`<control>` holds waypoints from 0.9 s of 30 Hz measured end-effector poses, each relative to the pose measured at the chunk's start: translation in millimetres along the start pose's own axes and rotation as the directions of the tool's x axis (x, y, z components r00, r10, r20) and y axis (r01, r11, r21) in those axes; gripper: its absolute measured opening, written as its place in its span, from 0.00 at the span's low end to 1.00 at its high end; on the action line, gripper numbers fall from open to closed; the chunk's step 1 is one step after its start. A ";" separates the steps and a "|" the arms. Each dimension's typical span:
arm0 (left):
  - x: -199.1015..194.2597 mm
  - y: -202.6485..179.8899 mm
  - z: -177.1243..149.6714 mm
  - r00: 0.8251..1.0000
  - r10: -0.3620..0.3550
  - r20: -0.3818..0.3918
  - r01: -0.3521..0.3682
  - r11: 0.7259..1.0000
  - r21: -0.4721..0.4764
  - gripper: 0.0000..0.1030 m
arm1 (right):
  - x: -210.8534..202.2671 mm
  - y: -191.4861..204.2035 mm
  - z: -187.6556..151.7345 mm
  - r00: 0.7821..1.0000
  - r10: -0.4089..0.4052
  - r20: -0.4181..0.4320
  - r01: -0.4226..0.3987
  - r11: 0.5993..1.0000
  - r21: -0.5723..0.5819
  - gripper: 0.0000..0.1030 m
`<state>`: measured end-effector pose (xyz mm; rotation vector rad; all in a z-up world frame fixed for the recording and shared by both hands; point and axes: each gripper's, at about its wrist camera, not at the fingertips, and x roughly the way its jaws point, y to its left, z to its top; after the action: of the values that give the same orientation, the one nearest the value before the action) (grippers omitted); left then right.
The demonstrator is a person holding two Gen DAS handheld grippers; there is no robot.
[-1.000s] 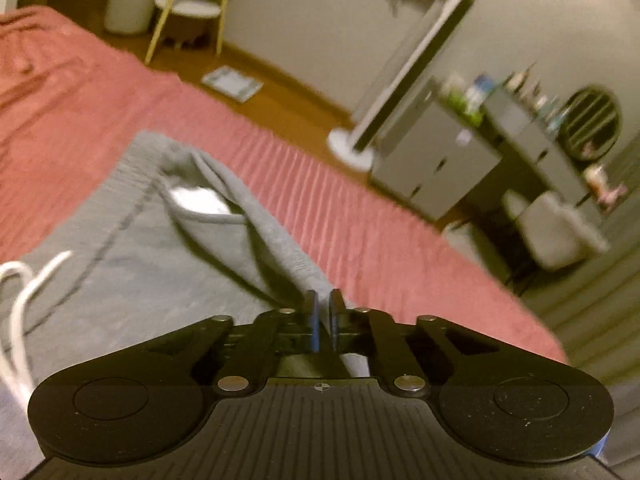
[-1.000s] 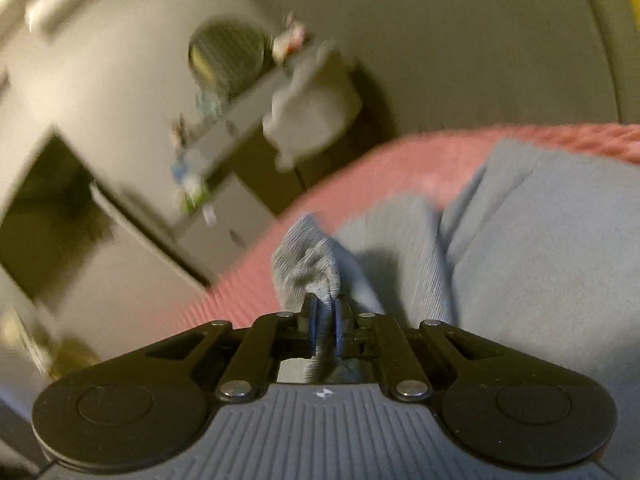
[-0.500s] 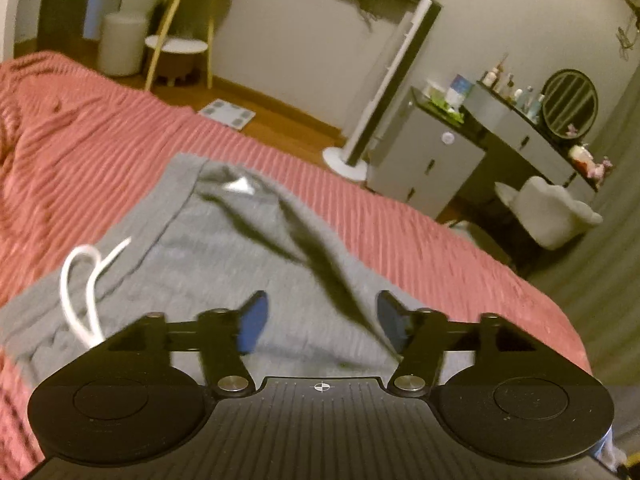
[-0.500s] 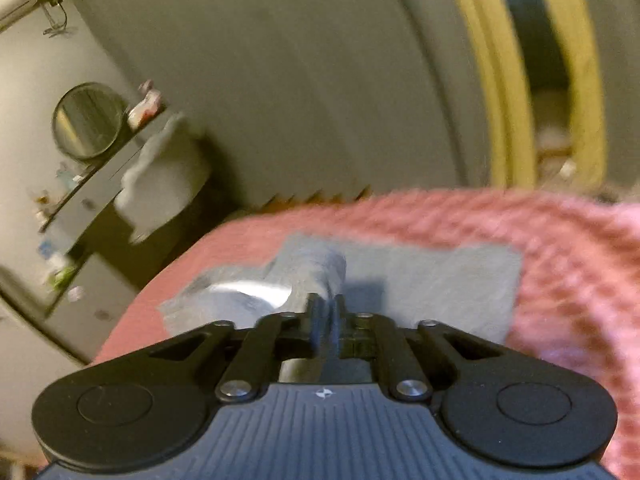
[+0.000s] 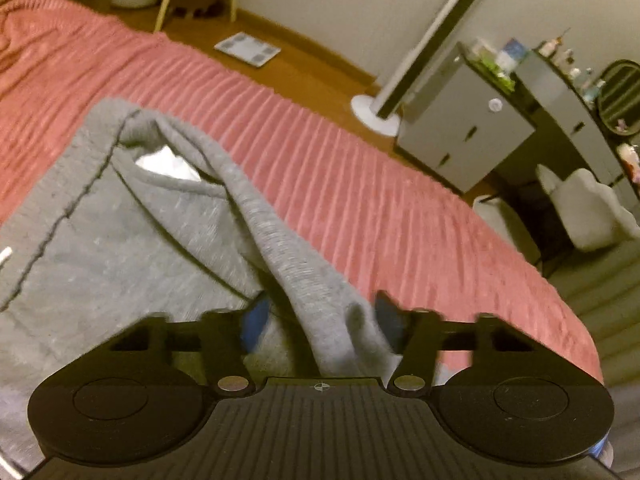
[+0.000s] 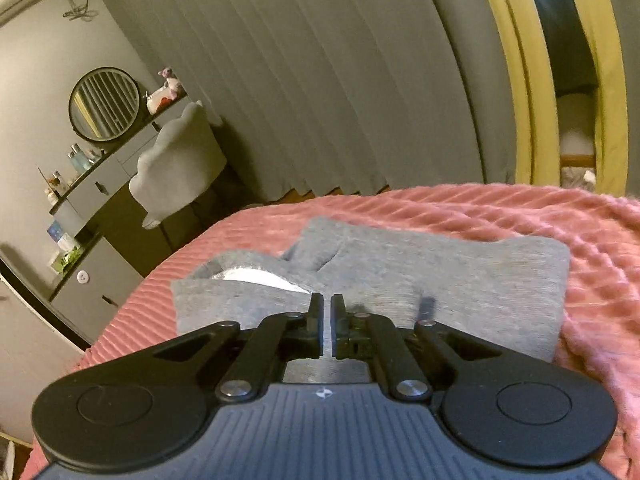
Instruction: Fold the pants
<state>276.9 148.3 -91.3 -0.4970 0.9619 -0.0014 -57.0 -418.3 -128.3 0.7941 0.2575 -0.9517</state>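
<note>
Grey sweatpants [image 5: 120,232] lie on the pink ribbed bedspread [image 5: 360,184]. In the left wrist view a raised fold of the grey fabric runs down between the fingers of my left gripper [image 5: 320,320], which is open around it. In the right wrist view the pants [image 6: 460,280] lie folded over on the bed, with a white inner patch showing. My right gripper [image 6: 327,324] is just above them, jaws nearly together with a thin gap and no fabric between the tips.
A grey dresser [image 5: 464,132], a standing fan base [image 5: 376,114] and a bathroom scale [image 5: 247,48] stand on the wooden floor beyond the bed edge. A round mirror [image 6: 105,104], a padded chair [image 6: 180,168] and grey curtains [image 6: 340,80] stand past the bed.
My left gripper opened, then dropped back low over the raised fold. My right gripper swung round and let go of the pant fabric, which now lies flat.
</note>
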 end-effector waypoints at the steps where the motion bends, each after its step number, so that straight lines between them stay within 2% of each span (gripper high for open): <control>1: 5.5 1.4 0.5 1.000 -0.009 -0.022 0.008 1.000 -0.018 0.20 | 2.4 -2.9 -2.6 1.000 0.015 -0.019 -0.015 1.000 0.007 0.05; 2: 9.0 4.0 -0.2 0.999 -0.030 -0.045 0.028 0.999 -0.043 0.11 | 5.4 -4.1 -2.8 0.998 0.035 -0.051 -0.034 0.999 0.015 0.08; 3: 8.7 6.1 -2.2 0.998 -0.037 -0.046 0.034 0.998 -0.060 0.10 | 10.1 -4.1 -2.3 0.996 0.047 -0.081 -0.046 0.999 0.019 0.11; 5: 2.4 9.9 -6.4 0.999 -0.048 -0.024 0.046 0.997 -0.059 0.08 | 13.4 -6.2 3.3 0.990 0.064 -0.124 -0.061 0.998 0.022 0.30; 6: -2.5 12.6 -8.0 0.998 -0.056 -0.015 0.055 0.997 -0.055 0.08 | 12.1 -8.1 5.9 0.989 0.063 -0.133 -0.060 0.998 0.024 0.36; 7: -7.6 15.7 -9.5 0.998 -0.065 -0.008 0.064 0.996 -0.058 0.08 | 9.5 -12.1 9.1 0.989 0.061 -0.135 -0.057 0.998 0.034 0.47; 8: -13.3 18.8 -11.0 0.997 -0.079 -0.004 0.079 0.995 -0.060 0.08 | 6.4 -17.8 12.0 0.990 0.052 -0.133 -0.045 0.998 0.052 0.53; 11: -30.3 22.0 -14.7 0.994 -0.106 0.010 0.107 0.993 -0.056 0.08 | 0.4 -31.5 15.8 0.985 -0.016 -0.174 0.034 0.994 0.101 0.53; 14: -45.1 23.8 -15.9 0.992 -0.124 0.016 0.125 0.991 -0.052 0.08 | 3.9 -38.4 5.6 0.960 0.002 -0.281 0.030 0.994 0.109 0.53; 17: -59.7 27.2 -21.7 0.991 -0.134 0.018 0.135 0.990 -0.038 0.08 | -4.5 -44.2 -4.5 0.961 0.051 -0.273 -0.031 0.996 0.078 0.53; 20: -72.1 30.0 -27.7 0.988 -0.153 0.027 0.154 0.987 -0.039 0.08 | 3.4 -57.2 -0.7 0.951 0.151 -0.269 -0.110 0.981 0.161 0.49; 22: -81.1 31.8 -32.2 0.985 -0.169 0.038 0.171 0.984 -0.052 0.08 | 14.3 -61.6 3.6 0.938 0.218 -0.269 -0.170 0.967 0.192 0.37; 24: -89.5 33.2 -36.3 0.982 -0.184 0.048 0.186 0.981 -0.058 0.08 | 28.7 -62.8 7.3 0.923 0.239 -0.300 -0.179 0.960 0.215 0.33; 25: -94.3 34.2 -39.0 0.981 -0.188 0.053 0.191 0.980 -0.063 0.08 | 33.8 -64.5 9.0 0.916 0.261 -0.306 -0.195 0.954 0.229 0.26; 26: -99.2 35.8 -41.6 0.980 -0.192 0.056 0.196 0.978 -0.066 0.08 | 40.2 -65.9 10.3 0.905 0.282 -0.318 -0.207 0.946 0.249 0.08; 27: -104.5 36.8 -44.4 0.979 -0.194 0.058 0.198 0.978 -0.071 0.08 | 44.3 -65.8 11.9 0.895 0.292 -0.337 -0.210 0.942 0.261 0.05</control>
<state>173.5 185.7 -45.1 -0.6584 0.8622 -0.1300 -86.2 -476.1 -175.6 1.1840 0.3720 -0.5816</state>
